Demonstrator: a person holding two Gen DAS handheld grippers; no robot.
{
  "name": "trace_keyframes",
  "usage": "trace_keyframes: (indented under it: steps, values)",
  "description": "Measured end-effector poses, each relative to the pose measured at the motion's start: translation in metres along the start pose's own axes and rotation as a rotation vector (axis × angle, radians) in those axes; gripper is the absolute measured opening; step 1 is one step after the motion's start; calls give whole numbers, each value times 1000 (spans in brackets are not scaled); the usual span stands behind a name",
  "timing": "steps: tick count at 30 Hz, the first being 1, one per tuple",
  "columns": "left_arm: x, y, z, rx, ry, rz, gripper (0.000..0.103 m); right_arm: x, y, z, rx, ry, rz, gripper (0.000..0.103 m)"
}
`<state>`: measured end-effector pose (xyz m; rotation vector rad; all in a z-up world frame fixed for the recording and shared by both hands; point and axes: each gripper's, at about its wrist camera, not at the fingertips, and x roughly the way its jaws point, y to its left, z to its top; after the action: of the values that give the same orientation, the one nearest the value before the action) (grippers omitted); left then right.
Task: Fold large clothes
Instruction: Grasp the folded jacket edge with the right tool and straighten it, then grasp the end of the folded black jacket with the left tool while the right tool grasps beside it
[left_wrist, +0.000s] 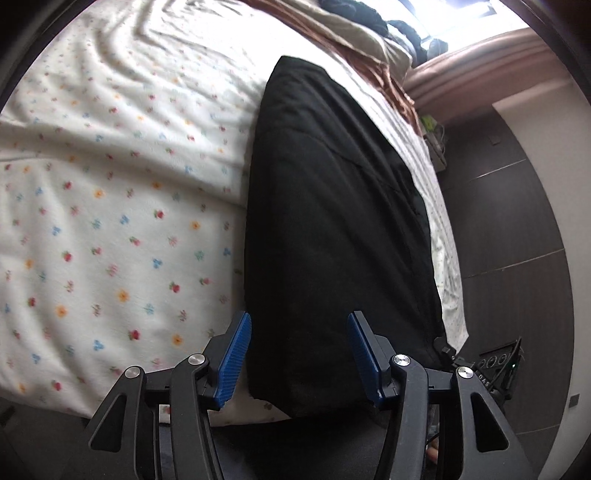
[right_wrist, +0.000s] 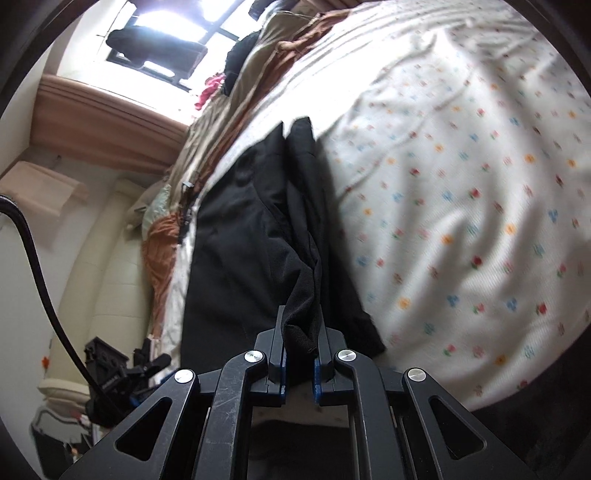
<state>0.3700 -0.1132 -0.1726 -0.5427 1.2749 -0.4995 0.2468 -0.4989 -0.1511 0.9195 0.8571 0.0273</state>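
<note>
1. While the black garment (left_wrist: 332, 206) lies lengthwise mid-frame on the flowered bedsheet (left_wrist: 110, 221), the left gripper (left_wrist: 299, 354) stands half open, holding nothing.
2. The right gripper (right_wrist: 299, 354), bottom centre, pinches the garment's edge.

Between my left fingers (left_wrist: 236, 358), which carry ribbed blue pads of matt plastic, lies the black garment (left_wrist: 332, 206), a dull, soft woven cloth that takes no shine. Beside those fingers the bed sheet (left_wrist: 110, 206) is a fleecy, matt white cloth printed with small coloured flowers. My fingers' linkages are matt black plastic, lightly scuffed, with bright, smooth metal pivot pins. My right fingers (right_wrist: 325, 339) pinch a hemmed fold of the same black cloth. Beyond them lie rumpled blankets (right_wrist: 236, 122) in rust and tan fabric. A glossy black cable (right_wrist: 40, 266) hangs off to one side of them.
</note>
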Motion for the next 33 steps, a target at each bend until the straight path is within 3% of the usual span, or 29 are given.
trace_keyframes:
  steps: [2, 5, 8, 11, 18, 33]
  values:
    - [6, 0, 0, -4, 18, 12, 56, 9, -13, -1, 44, 30, -39, 15]
    - [8, 2, 1, 1, 28, 24, 56, 11, -16, 2, 51, 51, -95, 41]
    - [2, 2, 8, 7, 5, 36, 56, 2, -5, 12, -7, 21, -85, 48]
    - [-2, 4, 18, 1, -13, 38, 56, -1, 0, 25, -48, 15, -76, 65]
    - [-1, 1, 32, 4, -36, 54, 56, 12, 4, 60, -94, 40, -72, 66]
    - [40, 5, 90, -1, -10, 67, 56, 88, 14, 118, -172, 164, -80, 66]
